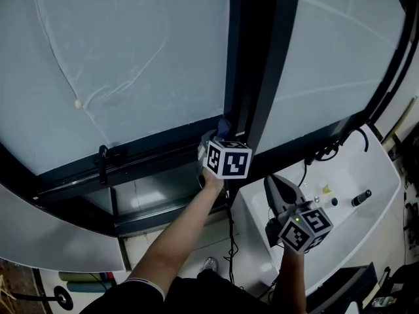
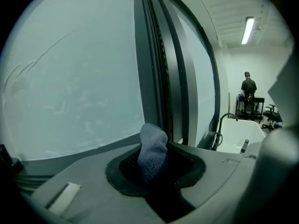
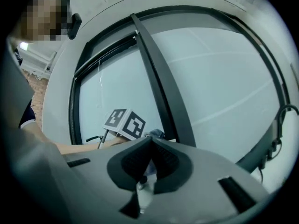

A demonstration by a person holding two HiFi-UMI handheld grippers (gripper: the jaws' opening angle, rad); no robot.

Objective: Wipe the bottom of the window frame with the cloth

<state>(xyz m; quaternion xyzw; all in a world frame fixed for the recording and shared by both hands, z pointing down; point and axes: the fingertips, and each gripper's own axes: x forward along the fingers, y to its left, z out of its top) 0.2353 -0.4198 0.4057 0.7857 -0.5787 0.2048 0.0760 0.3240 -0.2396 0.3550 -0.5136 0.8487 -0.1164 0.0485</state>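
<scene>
Left gripper [image 2: 152, 164]: jaws pinch the blue cloth [image 2: 153, 146], which sits at the bottom window frame [image 1: 150, 150], 12 o'clock of its cube. Judgement: press into the rail and drag steadily toward 9 o'clock. Right gripper [image 3: 150, 141], at 4 o'clock: jaws pressed together, empty.

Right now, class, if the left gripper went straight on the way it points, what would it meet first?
The left gripper holds a blue-grey cloth, which leads; it would most likely press into the dark upright post of the window frame, just beside the frosted pane, though depth is unclear.
</scene>
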